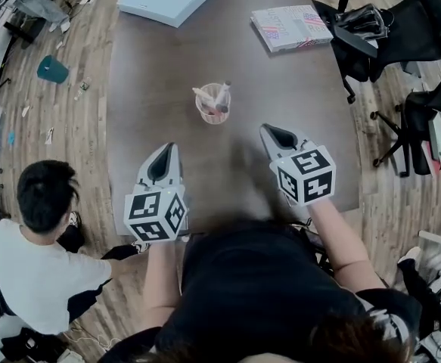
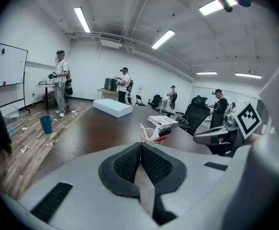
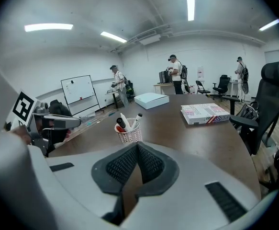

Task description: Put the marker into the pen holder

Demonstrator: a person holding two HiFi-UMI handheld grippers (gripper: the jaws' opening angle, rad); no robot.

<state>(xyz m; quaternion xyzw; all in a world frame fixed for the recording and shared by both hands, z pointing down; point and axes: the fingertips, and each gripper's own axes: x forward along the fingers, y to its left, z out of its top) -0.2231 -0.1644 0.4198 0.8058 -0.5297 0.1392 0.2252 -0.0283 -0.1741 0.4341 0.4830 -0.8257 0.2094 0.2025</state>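
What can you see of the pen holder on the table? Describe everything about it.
The pen holder is a small round cup, pale pinkish white, with perforated, mesh-like walls that look like plastic. It stands upright, open top up, near the middle of the dark brown table. Several markers lean inside it, one with a black cap, along with something red. Nothing else touches it.

A white mesh pen holder (image 3: 129, 137) stands upright near the middle of the brown table (image 3: 177, 133). Several markers (image 3: 136, 120) lean inside it, one white with a black cap.
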